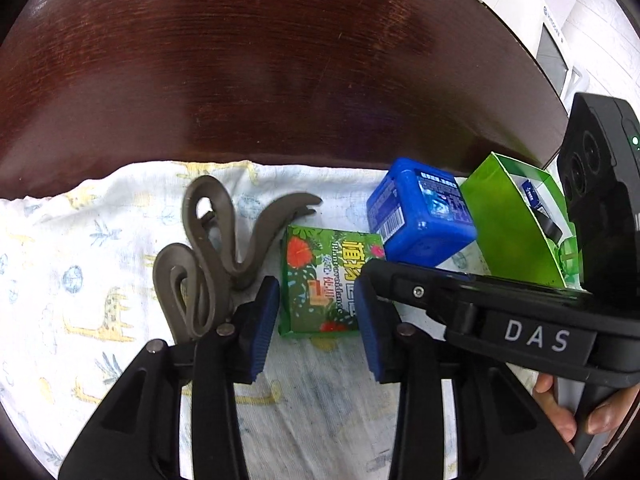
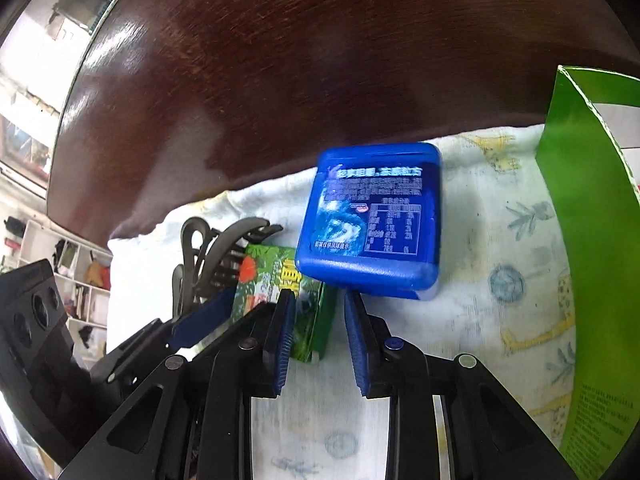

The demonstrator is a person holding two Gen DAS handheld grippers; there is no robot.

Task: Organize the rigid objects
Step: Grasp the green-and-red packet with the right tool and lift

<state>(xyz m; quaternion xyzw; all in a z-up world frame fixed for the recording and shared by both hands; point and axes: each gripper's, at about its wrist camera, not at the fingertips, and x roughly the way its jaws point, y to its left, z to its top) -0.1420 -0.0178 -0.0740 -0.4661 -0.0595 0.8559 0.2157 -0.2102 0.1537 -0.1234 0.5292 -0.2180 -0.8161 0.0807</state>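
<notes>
My left gripper point(image 1: 316, 312) stands wide, straddling the near end of the green floral box point(image 1: 326, 280), whose long axis runs away from me. My right gripper point(image 2: 318, 332), open and empty, sits just beside it, the blue container point(image 2: 374, 220) beyond.

Dark wood tabletop point(image 1: 280, 80), glossy. White cloth point(image 1: 100, 280) w/ giraffe print spread over near edge. White shelving unit point(image 2: 80, 280) in bkgd, left.
</notes>
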